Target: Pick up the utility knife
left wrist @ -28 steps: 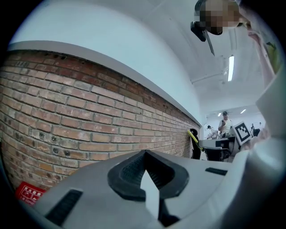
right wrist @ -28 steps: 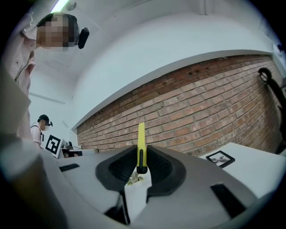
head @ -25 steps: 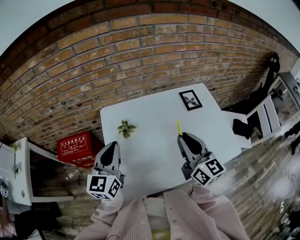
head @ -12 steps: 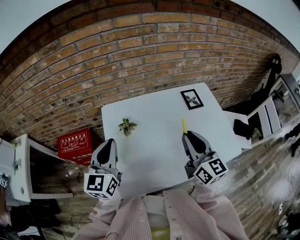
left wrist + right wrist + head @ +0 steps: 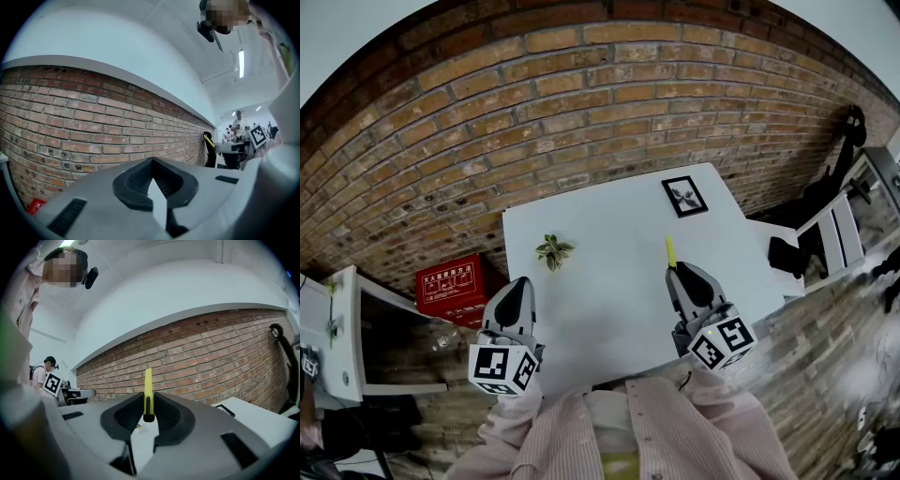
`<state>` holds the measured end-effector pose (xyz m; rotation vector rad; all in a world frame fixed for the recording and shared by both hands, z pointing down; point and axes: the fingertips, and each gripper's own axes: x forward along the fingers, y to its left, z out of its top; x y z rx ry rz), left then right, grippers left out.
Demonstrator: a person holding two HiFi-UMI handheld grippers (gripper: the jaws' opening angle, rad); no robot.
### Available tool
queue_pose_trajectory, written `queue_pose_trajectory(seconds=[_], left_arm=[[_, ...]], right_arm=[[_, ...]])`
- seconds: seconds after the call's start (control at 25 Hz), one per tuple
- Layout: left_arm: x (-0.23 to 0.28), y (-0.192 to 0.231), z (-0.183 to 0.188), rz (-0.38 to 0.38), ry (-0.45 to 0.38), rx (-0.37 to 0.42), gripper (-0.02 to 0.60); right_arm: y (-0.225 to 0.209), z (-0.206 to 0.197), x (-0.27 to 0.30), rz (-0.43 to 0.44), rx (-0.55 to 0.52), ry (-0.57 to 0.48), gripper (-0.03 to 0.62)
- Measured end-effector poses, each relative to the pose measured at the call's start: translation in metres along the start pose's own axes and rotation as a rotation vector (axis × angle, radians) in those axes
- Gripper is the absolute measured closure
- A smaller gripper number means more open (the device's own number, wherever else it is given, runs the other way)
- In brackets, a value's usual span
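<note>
At the far left a red box (image 5: 450, 284) sits on the floor under the rough brick wall (image 5: 581, 103). Your left tool (image 5: 518, 287) hangs level at the left edge of the worktop (image 5: 609, 319). Its dark ribbed pads are closed tip to tip with nothing between them. Just beyond it a small leafy sprig (image 5: 551, 251) lies on the smooth white top.

Further right, your right tool (image 5: 677, 273) is clamped on the knife (image 5: 669, 251), its jaws only a narrow gap apart. The knife is a slim, flat yellow bar gripped near its dark end, and it points away from you toward the wall. It looks to be clear of the worktop, so I judge the pick-up done.

What comes next calls for a firm, even squeeze, because a thin, slick plastic body like this could pivot between the pads. Beyond and right of it, a flat black-edged frame (image 5: 682, 197) lies near the far corner.
</note>
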<state>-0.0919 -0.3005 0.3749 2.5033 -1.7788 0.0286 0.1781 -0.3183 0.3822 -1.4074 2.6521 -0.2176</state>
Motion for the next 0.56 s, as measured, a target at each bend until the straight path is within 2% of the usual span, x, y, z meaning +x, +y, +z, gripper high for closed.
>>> queue_pose_trajectory(seconds=[0.56], left_arm=[[0.0051, -0.0087, -0.0073, 0.002, 0.028, 0.006, 0.589]], right_arm=[[-0.0110, -0.0064, -0.0058, -0.002, 0.001, 0.021, 0.526]])
